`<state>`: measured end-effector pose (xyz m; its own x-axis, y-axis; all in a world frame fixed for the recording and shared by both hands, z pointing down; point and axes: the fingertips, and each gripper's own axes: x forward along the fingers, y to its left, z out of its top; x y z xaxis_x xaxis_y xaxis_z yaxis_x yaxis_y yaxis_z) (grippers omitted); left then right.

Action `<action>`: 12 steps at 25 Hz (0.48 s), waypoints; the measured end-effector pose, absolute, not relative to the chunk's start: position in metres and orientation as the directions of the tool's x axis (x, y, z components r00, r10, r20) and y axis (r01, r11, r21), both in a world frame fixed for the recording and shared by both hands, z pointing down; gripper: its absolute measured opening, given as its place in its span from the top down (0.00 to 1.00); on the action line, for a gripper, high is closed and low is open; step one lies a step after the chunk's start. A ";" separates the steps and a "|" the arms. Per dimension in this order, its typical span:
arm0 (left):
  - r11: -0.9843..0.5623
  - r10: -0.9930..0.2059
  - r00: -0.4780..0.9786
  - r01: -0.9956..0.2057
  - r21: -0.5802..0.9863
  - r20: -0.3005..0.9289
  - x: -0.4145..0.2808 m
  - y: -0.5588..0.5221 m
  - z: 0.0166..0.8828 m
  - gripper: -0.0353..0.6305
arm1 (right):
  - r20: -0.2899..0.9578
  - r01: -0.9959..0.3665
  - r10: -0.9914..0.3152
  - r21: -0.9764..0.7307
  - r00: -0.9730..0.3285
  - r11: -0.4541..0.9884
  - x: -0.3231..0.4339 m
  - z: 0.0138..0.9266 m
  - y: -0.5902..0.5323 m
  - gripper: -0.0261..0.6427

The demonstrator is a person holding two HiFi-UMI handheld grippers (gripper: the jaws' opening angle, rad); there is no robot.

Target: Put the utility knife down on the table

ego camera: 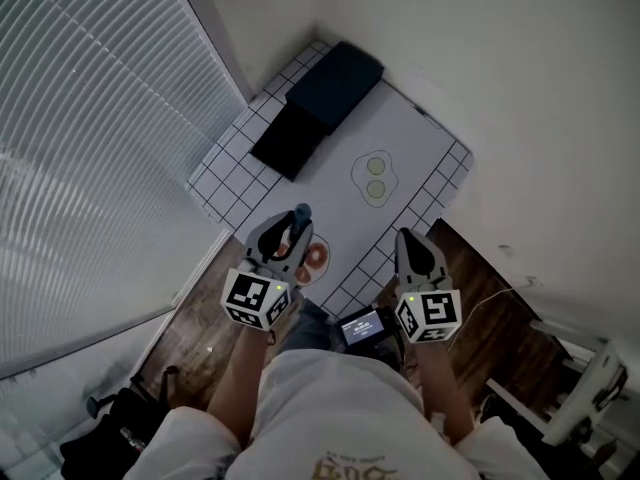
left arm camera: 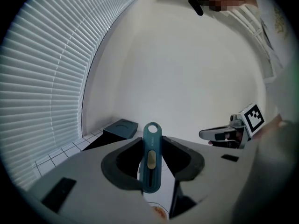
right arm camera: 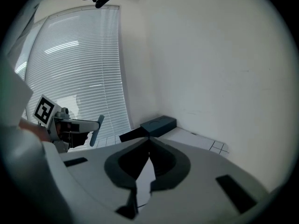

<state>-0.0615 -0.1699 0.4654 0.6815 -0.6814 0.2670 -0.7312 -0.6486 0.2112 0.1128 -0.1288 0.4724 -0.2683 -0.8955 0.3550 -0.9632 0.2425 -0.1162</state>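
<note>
A teal utility knife [left arm camera: 151, 155] with a pale slider and a round hole at its top end stands upright between the jaws of my left gripper [left arm camera: 151, 146], which is shut on it. In the head view the left gripper [ego camera: 290, 232] hovers over the near edge of the white grid-patterned table [ego camera: 420, 128], with the knife [ego camera: 302, 214] sticking out past the fingertips. My right gripper [ego camera: 411, 244] hangs level with it to the right, jaws shut with nothing between them, as the right gripper view [right arm camera: 149, 141] shows. The knife [right arm camera: 95, 129] also shows there at the left.
On the table lie a dark blue box [ego camera: 336, 80], a flat black piece [ego camera: 289, 139] beside it, a fried-egg picture [ego camera: 375, 177] and an orange ring [ego camera: 315, 260] under the left gripper. Window blinds [ego camera: 90, 118] run along the left. Wooden floor [ego camera: 500, 338] lies to the right.
</note>
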 end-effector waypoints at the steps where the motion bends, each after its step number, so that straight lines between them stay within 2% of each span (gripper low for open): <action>1: -0.650 -0.676 0.683 -0.730 0.210 0.277 -0.061 -0.171 0.470 0.74 | 0.357 -0.961 -0.893 -0.119 -0.275 0.249 0.111 0.475 -0.131 0.95; 12: -0.689 -0.604 0.704 -0.697 0.199 0.372 -0.041 -0.177 0.513 0.74 | 0.407 -0.963 -0.873 -0.131 -0.267 0.234 0.123 0.507 -0.132 0.95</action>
<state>-0.0405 -0.1771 0.5135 0.7043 -0.6044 0.3723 -0.6967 -0.6893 0.1989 0.1227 -0.1323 0.5071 -0.2674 -0.8732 0.4074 -0.9634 0.2338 -0.1310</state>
